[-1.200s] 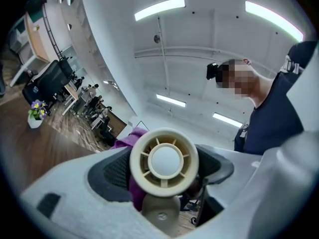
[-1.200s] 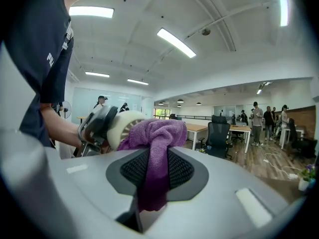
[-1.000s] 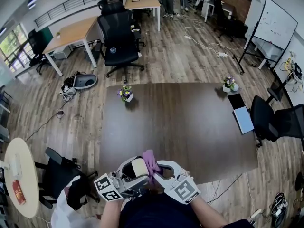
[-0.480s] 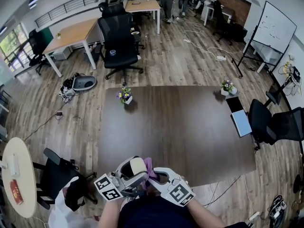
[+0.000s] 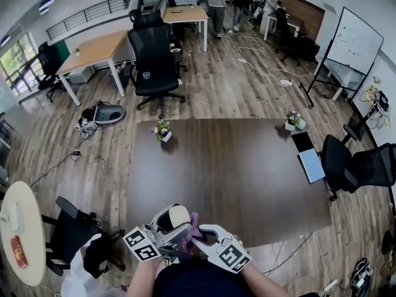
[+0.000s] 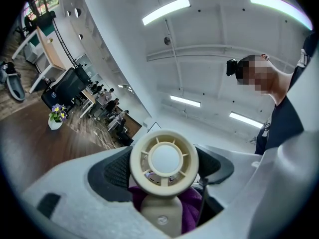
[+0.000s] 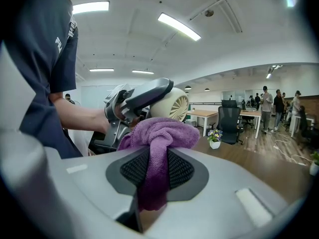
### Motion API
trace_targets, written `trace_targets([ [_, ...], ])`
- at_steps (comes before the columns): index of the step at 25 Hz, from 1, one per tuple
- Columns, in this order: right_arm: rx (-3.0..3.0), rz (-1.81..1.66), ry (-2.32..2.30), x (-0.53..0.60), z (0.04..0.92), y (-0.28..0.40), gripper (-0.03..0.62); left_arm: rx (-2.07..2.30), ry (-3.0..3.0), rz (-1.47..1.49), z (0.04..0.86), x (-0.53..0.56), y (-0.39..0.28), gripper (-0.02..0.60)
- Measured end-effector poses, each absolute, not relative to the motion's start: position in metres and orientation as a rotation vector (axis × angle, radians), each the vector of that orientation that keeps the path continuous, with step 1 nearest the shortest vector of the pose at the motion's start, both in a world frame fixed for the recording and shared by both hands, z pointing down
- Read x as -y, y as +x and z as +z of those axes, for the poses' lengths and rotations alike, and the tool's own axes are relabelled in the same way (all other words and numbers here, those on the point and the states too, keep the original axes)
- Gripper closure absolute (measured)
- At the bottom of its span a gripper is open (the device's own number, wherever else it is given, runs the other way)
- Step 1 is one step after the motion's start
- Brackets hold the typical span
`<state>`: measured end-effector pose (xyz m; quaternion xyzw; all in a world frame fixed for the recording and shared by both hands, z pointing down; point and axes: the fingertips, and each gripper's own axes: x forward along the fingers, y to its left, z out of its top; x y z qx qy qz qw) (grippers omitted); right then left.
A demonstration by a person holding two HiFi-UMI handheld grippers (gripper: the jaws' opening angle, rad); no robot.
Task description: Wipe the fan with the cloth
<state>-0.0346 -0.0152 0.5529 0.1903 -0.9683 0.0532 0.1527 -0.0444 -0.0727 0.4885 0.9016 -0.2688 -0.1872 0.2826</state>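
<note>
Right gripper (image 5: 197, 235) has dropped a bit since a second ago. The purple cloth (image 5: 195, 223) was poking up above the fan (image 5: 177, 216) and now it sits lower, tucked against the fan's side, close to my chest. Left gripper (image 6: 164, 169) has basically stayed put.

Grip check: the left one's jaws stand wide and are clamped on the fan's round cream housing, one black pad on each side of it, with the handle hanging down between them. The right one's jaws are nearly together, pinching a fold of the cloth so a fat bunch sticks out front, and that bunch looks to be touching the fan next to the left jaw. The fan is up in the air at the near edge of the dark table (image 5: 247, 166), not resting on it.

How it'll handle, my guess: the fan looks like a light, hard plastic thing, smooth enough that it could twist in the pads if I scrub hard. The thin ribs in the grille seem like the fragile bit, so I'd keep the hold on the solid outer ring or the handle, never across the grille. The cloth is soft, limp terry that grips fine but flops, so pinching it short like this seems right for getting pressure on the housing.
</note>
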Motion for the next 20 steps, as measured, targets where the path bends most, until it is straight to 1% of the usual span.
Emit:
trace_targets([
  [4,2.766,0.162,0.567,0.015,0.556,-0.03,0.499,0.747,2.465,-0.423,0.488,0.072,-0.041,0.206],
  [14,2.721,0.218,0.66,0.02,0.576,-0.018,0.499,0.886,2.597,-0.04,0.524,0.074,-0.038,0.206],
  [17,2.674,0.245,0.704,0.023,0.588,-0.009,0.499,0.927,2.594,-0.002,0.538,0.077,-0.042,0.206],
  [20,2.617,0.25,0.764,0.029,0.603,0.0,0.499,0.953,2.566,-0.027,0.551,0.08,-0.049,0.206],
])
